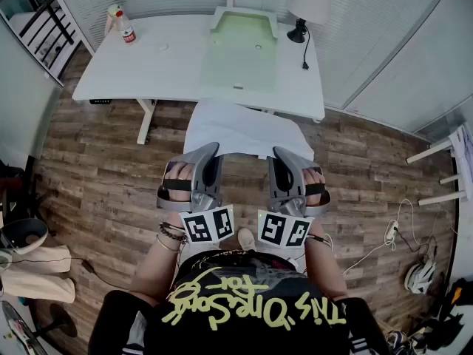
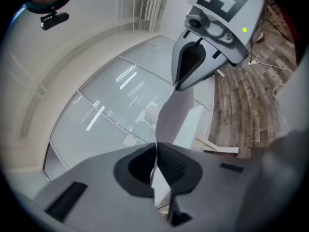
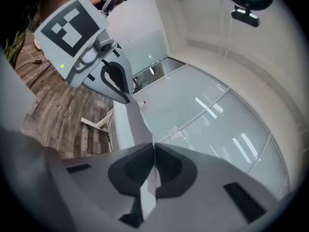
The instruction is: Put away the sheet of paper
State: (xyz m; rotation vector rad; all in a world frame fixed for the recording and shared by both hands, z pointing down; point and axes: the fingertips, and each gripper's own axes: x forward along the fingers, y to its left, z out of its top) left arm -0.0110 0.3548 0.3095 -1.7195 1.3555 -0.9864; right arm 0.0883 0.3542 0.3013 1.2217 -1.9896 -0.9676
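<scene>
The left tool (image 1: 211, 154) and right tool (image 1: 281, 155) each pinch the near edge of the paper (image 1: 240, 128), held in the air before the bench (image 1: 148, 69). Pulling the tools apart may tear it, and so shallow a grip may slip.

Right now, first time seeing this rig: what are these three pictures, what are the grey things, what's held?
No robot: a person wears a head camera and holds a grey two-jaw gripper in each hand. The head view looks down on both; the other two pictures come from cameras riding on each gripper, looking along its jaws. The left gripper and right gripper are each shut on the near edge of a white sheet of paper, held in the air above the wooden floor. Ahead stands a white desk with a pale green tray, a spray bottle and a lamp.
</scene>
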